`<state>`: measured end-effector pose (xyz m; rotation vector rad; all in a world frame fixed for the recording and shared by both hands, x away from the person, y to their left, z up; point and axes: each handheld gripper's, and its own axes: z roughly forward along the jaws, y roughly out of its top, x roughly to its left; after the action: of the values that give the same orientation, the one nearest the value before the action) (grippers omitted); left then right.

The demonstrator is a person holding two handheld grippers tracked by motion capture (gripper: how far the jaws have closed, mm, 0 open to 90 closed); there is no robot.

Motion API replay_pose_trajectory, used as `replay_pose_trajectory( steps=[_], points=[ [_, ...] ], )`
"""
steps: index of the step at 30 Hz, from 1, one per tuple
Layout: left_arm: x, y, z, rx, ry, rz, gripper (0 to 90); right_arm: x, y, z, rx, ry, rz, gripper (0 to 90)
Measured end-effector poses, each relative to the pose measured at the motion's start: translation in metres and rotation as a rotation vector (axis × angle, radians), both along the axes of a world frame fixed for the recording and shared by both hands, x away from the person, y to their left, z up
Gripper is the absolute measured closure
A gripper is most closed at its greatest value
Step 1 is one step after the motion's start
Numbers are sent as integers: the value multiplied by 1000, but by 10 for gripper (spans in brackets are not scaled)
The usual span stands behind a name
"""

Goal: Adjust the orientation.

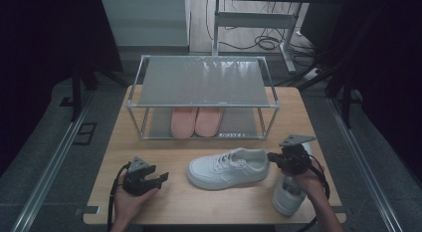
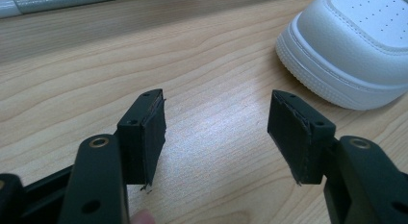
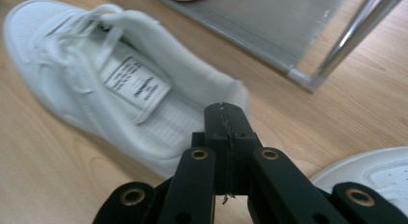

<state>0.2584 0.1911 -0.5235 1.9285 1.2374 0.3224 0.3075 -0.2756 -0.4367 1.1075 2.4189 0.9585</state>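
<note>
A white sneaker (image 1: 229, 167) lies on its sole in the middle of the wooden table (image 1: 119, 137), toe to the left. A second white sneaker (image 1: 286, 197) sits at the front right, partly under the person's right hand. My right gripper (image 1: 271, 156) is shut just above the first sneaker's heel; in the right gripper view its jaws (image 3: 226, 113) meet pad to pad over the heel rim of that sneaker (image 3: 96, 75), with nothing seen between them. My left gripper (image 1: 160, 173) rests open to the left of the toe; its jaws (image 2: 216, 132) stand wide apart over bare wood, the toe (image 2: 346, 46) ahead and to the right.
A metal two-shelf rack (image 1: 201, 82) stands at the back of the table, with a pair of pink slippers (image 1: 195, 121) on its lower shelf. The rack's corner post (image 3: 346, 36) is close behind the first sneaker's heel. The second sneaker's toe (image 3: 370, 171) lies beside my right gripper.
</note>
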Motion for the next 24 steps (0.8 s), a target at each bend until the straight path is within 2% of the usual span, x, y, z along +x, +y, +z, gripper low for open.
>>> replay_pose_trajectory(
  steps=[2, 4, 6, 7, 10, 15, 19, 24],
  points=[
    [0, -1, 0, 1, 0, -1, 390, -6, 2, 1, 14, 2, 25, 900],
    [0, -1, 0, 2, 0, -2, 390, -12, 9, 0, 43, 35, 83, 900],
    [0, 0, 0, 1, -1, 0, 391, -16, 18, -2, 18, 7, 87, 900],
    [0, 1, 0, 1, 0, 1, 390, -16, 19, -2, 30, 2, 90, 900],
    [0, 2, 1, -2, -2, 5, 391, -11, 15, 3, 56, -19, 63, 900],
    [0, 2, 0, 0, -1, 5, 391, 3, 3, 11, 55, -48, -21, 900],
    [0, 2, 0, -1, -2, 4, 391, 18, -6, 10, 52, -30, -75, 900],
    [0, 2, 0, 0, -1, 4, 391, 28, -7, 4, 39, -12, -94, 900]
  ],
)
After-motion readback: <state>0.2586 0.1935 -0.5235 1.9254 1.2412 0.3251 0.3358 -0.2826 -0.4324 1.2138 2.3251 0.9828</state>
